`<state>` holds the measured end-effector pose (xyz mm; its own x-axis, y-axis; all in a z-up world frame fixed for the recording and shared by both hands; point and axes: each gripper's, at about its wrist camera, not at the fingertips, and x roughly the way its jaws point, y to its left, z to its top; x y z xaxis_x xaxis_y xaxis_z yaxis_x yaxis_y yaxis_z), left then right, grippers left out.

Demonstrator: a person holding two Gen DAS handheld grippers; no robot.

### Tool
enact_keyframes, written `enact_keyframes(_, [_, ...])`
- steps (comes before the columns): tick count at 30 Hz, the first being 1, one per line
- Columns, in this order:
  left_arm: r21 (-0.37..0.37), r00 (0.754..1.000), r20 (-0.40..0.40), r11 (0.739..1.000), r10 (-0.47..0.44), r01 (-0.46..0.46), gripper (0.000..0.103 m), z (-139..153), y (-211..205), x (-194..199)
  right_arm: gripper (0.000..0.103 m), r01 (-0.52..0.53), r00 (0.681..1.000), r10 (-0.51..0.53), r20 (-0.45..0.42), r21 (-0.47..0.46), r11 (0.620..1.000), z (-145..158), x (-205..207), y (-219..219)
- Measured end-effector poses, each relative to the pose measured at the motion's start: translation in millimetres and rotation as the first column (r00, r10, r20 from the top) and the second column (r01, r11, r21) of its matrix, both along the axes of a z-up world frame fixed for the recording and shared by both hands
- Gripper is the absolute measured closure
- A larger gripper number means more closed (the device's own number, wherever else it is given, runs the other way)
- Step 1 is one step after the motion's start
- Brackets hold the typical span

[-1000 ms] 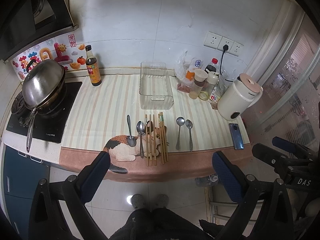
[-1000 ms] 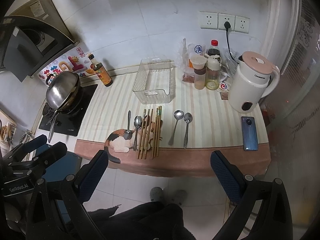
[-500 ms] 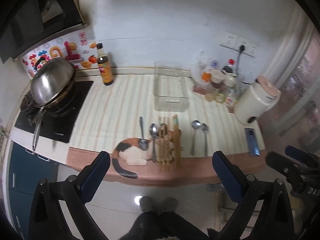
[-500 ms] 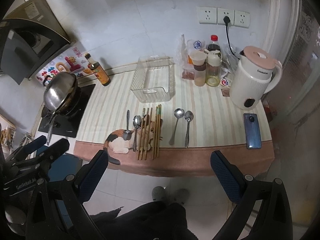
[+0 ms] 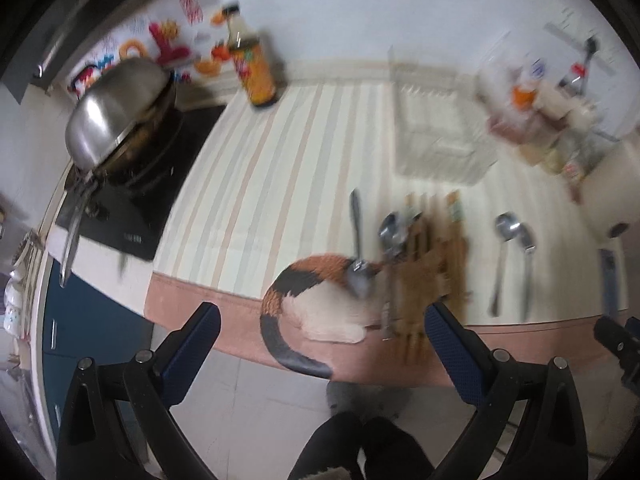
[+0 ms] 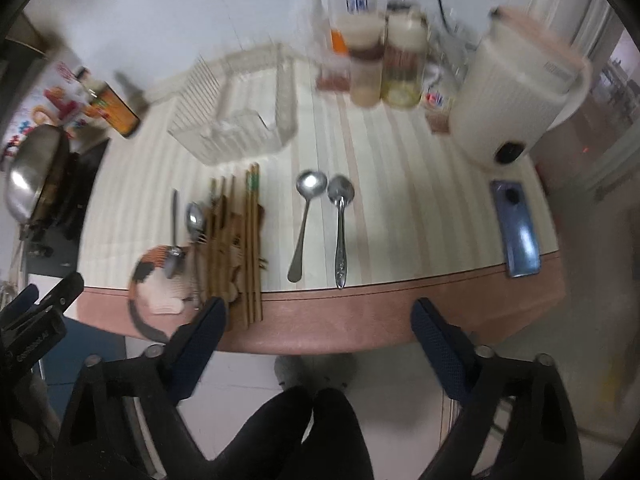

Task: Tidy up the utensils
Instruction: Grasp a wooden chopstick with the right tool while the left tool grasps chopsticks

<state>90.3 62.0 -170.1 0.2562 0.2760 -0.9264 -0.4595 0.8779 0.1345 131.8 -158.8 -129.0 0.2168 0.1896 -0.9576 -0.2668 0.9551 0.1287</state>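
Utensils lie in a row near the front edge of the bench (image 6: 360, 312), which is covered with a striped mat. Two spoons (image 6: 322, 224) rest side by side on the bare stripes, bowls toward the wall, handles toward the edge. To their left, a bundle of chopsticks (image 6: 250, 248) lies lengthwise over a cat-shaped mat (image 5: 320, 304), with two more spoons (image 5: 372, 252) just beside the bundle on its left; one of these has its bowl on the cat's orange patch. Behind the utensils stands a clear plastic basket (image 6: 240, 120), apart from them and with nothing visible inside.

Both views are smeared by motion blur. The left hand-held gripper (image 5: 320, 344) hangs in front of the bench edge, over the floor, its blue-padded fingers (image 5: 192, 340) spread wide and grasping nothing; the cat mat shows between them. The right hand-held gripper (image 6: 316, 336) is likewise released, fingers wide apart, with the two right-hand spoons beyond the gap.

A white kettle (image 6: 516, 96) stands at the right of the bench, with a blue phone (image 6: 516, 232) lying flat in front of it near the edge. Jars and bottles (image 6: 384, 60) cluster against the wall between basket and kettle. A dark sauce bottle (image 5: 252, 64) stands to the left of the basket, and a steel wok (image 5: 116, 108) sits tilted on the stove at the far left.
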Motion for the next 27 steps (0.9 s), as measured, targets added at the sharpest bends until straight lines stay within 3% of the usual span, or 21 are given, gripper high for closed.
enact_keyframes(3, [-0.010,0.997,-0.069,0.999,0.033,-0.034,0.003,-31,11,0,0.037,-0.004,0.999,0.005,-0.043,0.015,1.000,-38,12,11])
enact_keyframes(7, [0.020,0.989,-0.134,0.998,0.062,-0.060,0.018,-61,17,-4,0.055,-0.025,0.993,0.030,-0.114,0.047,0.999,-85,28,35])
enact_keyframes(11, [0.050,0.980,-0.175,0.995,0.096,-0.089,0.030,-82,26,-5,0.063,-0.047,0.988,0.054,-0.143,0.052,0.998,-123,44,63])
enact_keyframes(14, [0.052,0.973,-0.193,0.992,0.123,-0.115,0.030,-93,33,-6,0.066,-0.069,0.983,0.074,-0.171,0.035,0.997,-146,52,83])
enact_keyframes(19, [0.034,0.970,-0.205,0.992,0.129,-0.125,0.030,-102,32,-5,0.076,-0.131,0.977,0.132,-0.166,0.014,0.991,-168,55,109])
enact_keyframes(21, [0.021,0.971,-0.206,0.993,0.120,-0.118,0.030,-105,28,-2,0.086,-0.167,0.978,0.160,-0.136,-0.042,0.985,-169,54,118])
enact_keyframes(22, [0.014,0.972,-0.204,0.993,0.114,-0.113,0.030,-105,26,0,0.097,-0.177,0.976,0.169,-0.136,-0.048,0.983,-171,51,121])
enact_keyframes(27, [-0.030,0.980,-0.189,0.997,0.062,-0.069,0.032,-105,5,18,0.097,-0.165,0.977,0.148,-0.152,-0.105,0.981,-172,53,107])
